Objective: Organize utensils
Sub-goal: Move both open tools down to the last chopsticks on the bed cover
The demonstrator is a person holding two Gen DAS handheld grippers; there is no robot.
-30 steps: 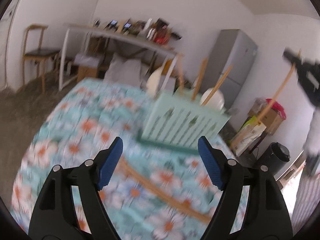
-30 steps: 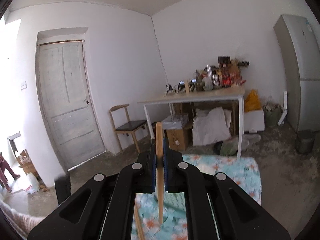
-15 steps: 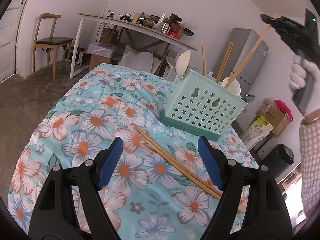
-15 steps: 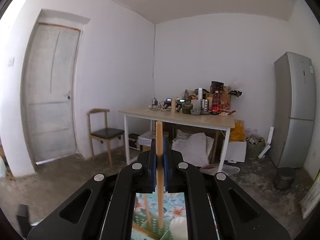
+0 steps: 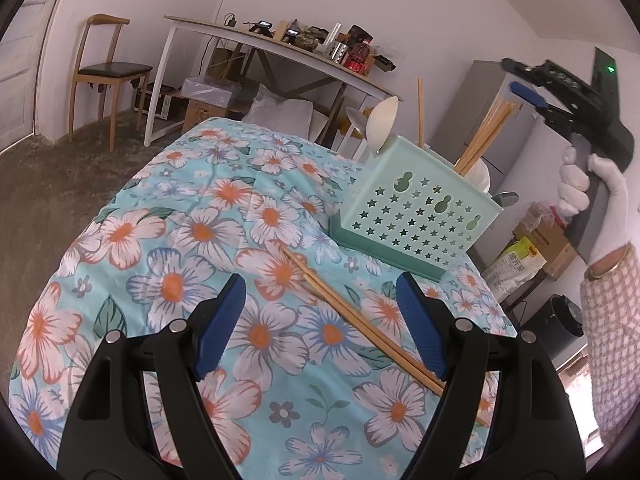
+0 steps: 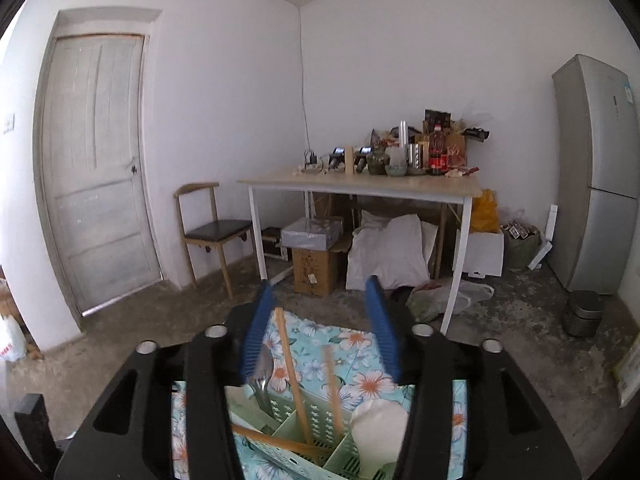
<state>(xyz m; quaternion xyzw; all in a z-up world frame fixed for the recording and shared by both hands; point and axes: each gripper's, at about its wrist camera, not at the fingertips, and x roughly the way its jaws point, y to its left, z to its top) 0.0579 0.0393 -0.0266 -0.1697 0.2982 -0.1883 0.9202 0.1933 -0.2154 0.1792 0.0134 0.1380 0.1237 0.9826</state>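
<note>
The right gripper (image 6: 318, 332) hangs over the green caddy (image 5: 416, 216), its jaws just sprung apart with nothing pinched between them. Below, a chopstick (image 6: 334, 388) shows as a blur inside the caddy, so I cannot say for sure whether it has come to rest. From the left camera that gripper (image 5: 528, 92) is seen side-on, gripped by a white-gloved hand (image 5: 592, 184), with a checked sleeve (image 5: 612, 340) cut off at the edge.

The left gripper (image 5: 320, 324) is held low over the flowered cloth (image 5: 192, 240), jaws wide and empty. A pair of chopsticks (image 5: 344, 312) lies on the cloth between and beyond them; the near ends run behind the right-hand finger (image 5: 420, 332) and are partly hidden.

The caddy stands on the cloth past the pair. Chopsticks (image 5: 484, 136), a single stick (image 5: 420, 112) and a white spoon (image 5: 382, 124) stand in it. Which compartment each sits in is hard to tell from this side. From above, the black gripper frame covers most of the caddy; a metal spoon (image 6: 262, 372) shows on the left.
</note>
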